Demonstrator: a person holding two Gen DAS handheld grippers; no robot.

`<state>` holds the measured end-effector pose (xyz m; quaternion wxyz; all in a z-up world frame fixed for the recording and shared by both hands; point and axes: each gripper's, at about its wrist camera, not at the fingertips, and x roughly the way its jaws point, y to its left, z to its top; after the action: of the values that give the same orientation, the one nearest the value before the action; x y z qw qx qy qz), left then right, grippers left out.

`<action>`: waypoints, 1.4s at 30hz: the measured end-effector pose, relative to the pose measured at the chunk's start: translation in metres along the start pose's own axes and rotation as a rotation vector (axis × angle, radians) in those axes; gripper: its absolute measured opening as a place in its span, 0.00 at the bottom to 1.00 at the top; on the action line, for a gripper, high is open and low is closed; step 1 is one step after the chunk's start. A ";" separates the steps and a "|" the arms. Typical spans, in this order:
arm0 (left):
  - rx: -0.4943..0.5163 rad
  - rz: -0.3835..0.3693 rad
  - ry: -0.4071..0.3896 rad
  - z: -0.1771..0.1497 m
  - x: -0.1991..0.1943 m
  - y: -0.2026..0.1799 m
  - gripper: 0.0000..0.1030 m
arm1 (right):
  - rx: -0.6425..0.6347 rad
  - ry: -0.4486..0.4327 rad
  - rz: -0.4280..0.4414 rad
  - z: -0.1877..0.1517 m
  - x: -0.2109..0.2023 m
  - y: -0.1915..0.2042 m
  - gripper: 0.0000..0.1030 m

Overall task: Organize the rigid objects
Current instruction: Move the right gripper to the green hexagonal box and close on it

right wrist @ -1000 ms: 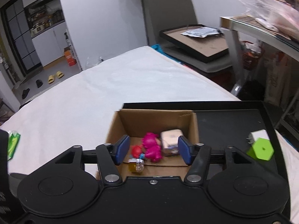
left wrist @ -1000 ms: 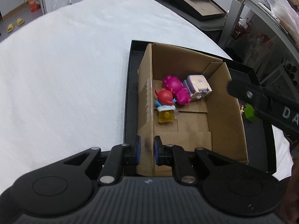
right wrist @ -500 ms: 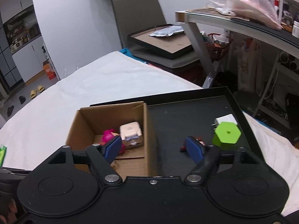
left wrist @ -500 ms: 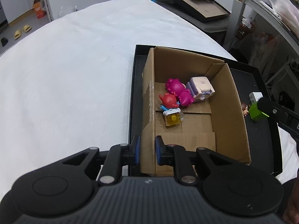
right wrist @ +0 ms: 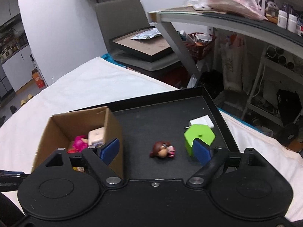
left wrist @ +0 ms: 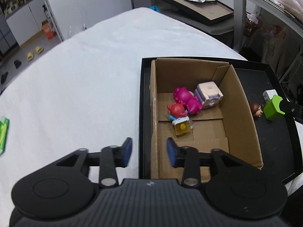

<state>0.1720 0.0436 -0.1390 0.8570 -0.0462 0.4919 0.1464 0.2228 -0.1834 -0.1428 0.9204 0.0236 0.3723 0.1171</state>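
A cardboard box (left wrist: 238, 102) stands in a black tray (left wrist: 272, 143) on white cloth. Inside it lie a magenta figure (left wrist: 186, 99), a red figure (left wrist: 177, 109), a yellow mug toy (left wrist: 182, 125) and a lilac cube toy (left wrist: 208, 93). My left gripper (left wrist: 149, 152) straddles the box's left wall with its jaws opening, and the pads stand clear of the cardboard. On the tray floor lie a brown-haired doll (right wrist: 162, 150), a green hexagonal block (right wrist: 198, 136) and a white plug (right wrist: 201, 122). My right gripper (right wrist: 155, 150) hovers near the doll, jaws opening, nothing gripped.
A green packet (left wrist: 3, 132) lies on the white cloth at the far left. Behind the cloth stands a chair (right wrist: 121, 13) bearing a flat black frame (right wrist: 144, 45). A cluttered desk (right wrist: 227, 19) and shelves rise close to the tray's right side.
My left gripper has let go of the box's left wall and its jaws have spread. My right gripper swung right from over the box to over the doll and green block, its jaws widening.
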 end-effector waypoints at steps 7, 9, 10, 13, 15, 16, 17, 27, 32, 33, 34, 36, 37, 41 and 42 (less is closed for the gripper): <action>0.047 0.067 -0.007 0.003 0.003 -0.013 0.60 | 0.024 0.017 -0.016 -0.006 0.016 -0.027 0.88; 0.047 0.080 -0.004 0.004 0.005 -0.015 0.61 | 0.026 0.021 -0.017 -0.008 0.022 -0.033 0.90; 0.047 0.083 -0.001 0.004 0.005 -0.016 0.61 | 0.027 0.020 -0.018 -0.009 0.025 -0.036 0.91; 0.046 0.104 0.005 0.005 0.007 -0.018 0.61 | 0.032 0.007 -0.032 -0.011 0.032 -0.044 0.92; 0.049 0.122 0.000 0.006 0.007 -0.021 0.61 | 0.042 0.004 -0.037 -0.014 0.037 -0.050 0.93; 0.051 0.128 -0.003 0.006 0.007 -0.022 0.61 | 0.052 0.006 -0.038 -0.016 0.039 -0.053 0.93; 0.054 0.133 -0.004 0.006 0.008 -0.024 0.61 | 0.069 0.016 -0.040 -0.018 0.042 -0.057 0.93; 0.051 0.180 0.027 0.013 0.019 -0.033 0.61 | 0.095 0.031 -0.056 -0.021 0.067 -0.072 0.93; 0.059 0.200 0.037 0.015 0.023 -0.037 0.61 | 0.094 0.049 -0.074 -0.019 0.084 -0.079 0.93; 0.059 0.201 0.039 0.016 0.023 -0.037 0.61 | 0.091 0.050 -0.077 -0.018 0.086 -0.079 0.93; 0.057 0.201 0.040 0.016 0.024 -0.038 0.61 | 0.085 0.048 -0.085 -0.017 0.089 -0.079 0.93; 0.053 0.202 0.040 0.017 0.024 -0.038 0.61 | 0.074 0.044 -0.083 -0.015 0.093 -0.080 0.93; 0.052 0.202 0.041 0.017 0.023 -0.038 0.61 | 0.069 0.041 -0.080 -0.014 0.095 -0.080 0.93; 0.039 0.200 0.040 0.017 0.022 -0.036 0.61 | 0.042 0.033 -0.093 -0.012 0.100 -0.080 0.75; 0.034 0.197 0.039 0.017 0.021 -0.035 0.61 | 0.048 0.043 -0.075 -0.013 0.101 -0.081 0.51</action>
<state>0.2066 0.0182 -0.1507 0.8294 0.0142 0.5130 0.2209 0.3000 -0.2388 -0.2312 0.9150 0.0291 0.3956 0.0740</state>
